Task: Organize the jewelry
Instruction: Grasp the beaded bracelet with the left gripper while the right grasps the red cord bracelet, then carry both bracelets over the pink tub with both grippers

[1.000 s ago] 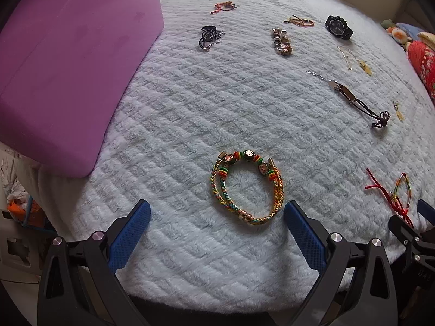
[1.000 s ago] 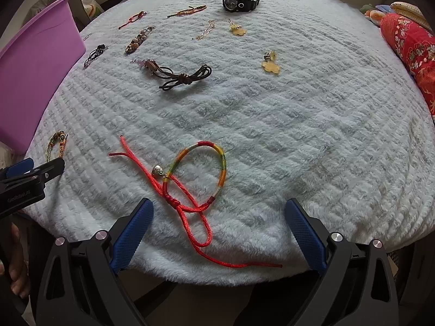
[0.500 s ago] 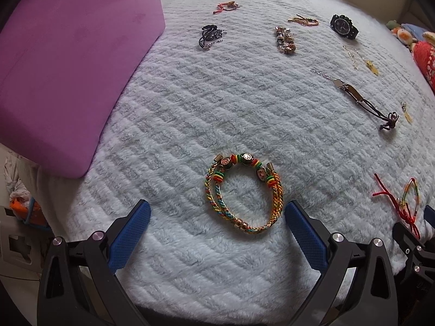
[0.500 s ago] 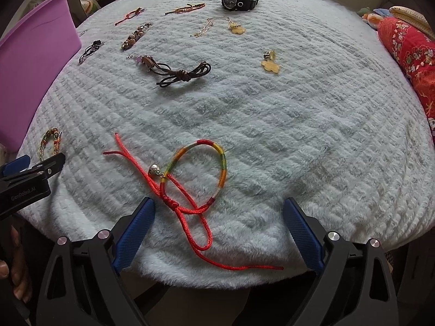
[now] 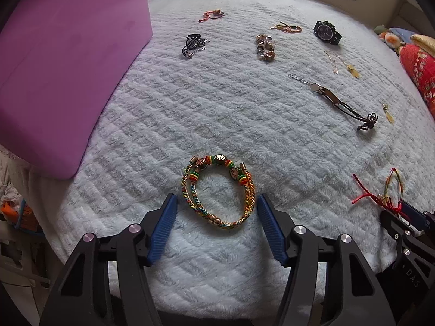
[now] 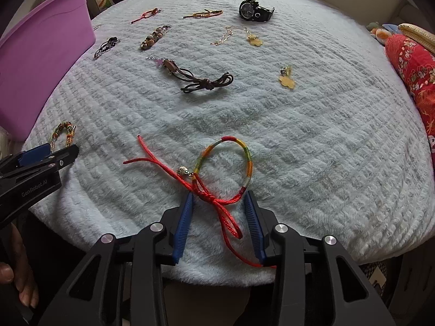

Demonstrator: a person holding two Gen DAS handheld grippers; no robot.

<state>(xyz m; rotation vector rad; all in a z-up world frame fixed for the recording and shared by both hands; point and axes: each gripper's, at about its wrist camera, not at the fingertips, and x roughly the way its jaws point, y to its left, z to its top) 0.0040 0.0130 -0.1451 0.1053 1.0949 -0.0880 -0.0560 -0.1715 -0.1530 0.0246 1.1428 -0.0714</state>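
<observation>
Left wrist view, L to R: purple bin (image 5: 68,62) sits at far left on the fluffy white blanket (image 5: 217,114). Black cord piece (image 5: 193,44) and small red string (image 5: 213,15) lie near the bin's top corner. Center front: braided bracelet (image 5: 218,190) w/ red-yellow-green beads lies flat on the blanket, between the left gripper (image 5: 216,203) fingers. Jaws are closing; blue pads sit just beside the loop on each side, not clearly pressing yet. Further back: bead bracelet (image 5: 265,47), thin orange string (image 5: 286,28), black watch (image 5: 327,32), gold chain (image 5: 342,63), brown cord bracelet (image 5: 337,100).

Right wrist view, L to R: a hand (image 6: 16,271) at the lower left edge holds the left tool. Center front: red cord bracelet (image 6: 223,168) w/ a multicolour loop and small silver bell lies on the blanket near its front edge. Right gripper (image 6: 218,203) jaws are closing, w/ the red knot and tail cords between the fingers; L pad is at or touching the knot, R pad just beside the loop's end, so no firm grip seen. Yellow charm (image 6: 286,78) lies apart to the R. Red floral cloth (image 6: 413,73) is at far right off the blanket.
</observation>
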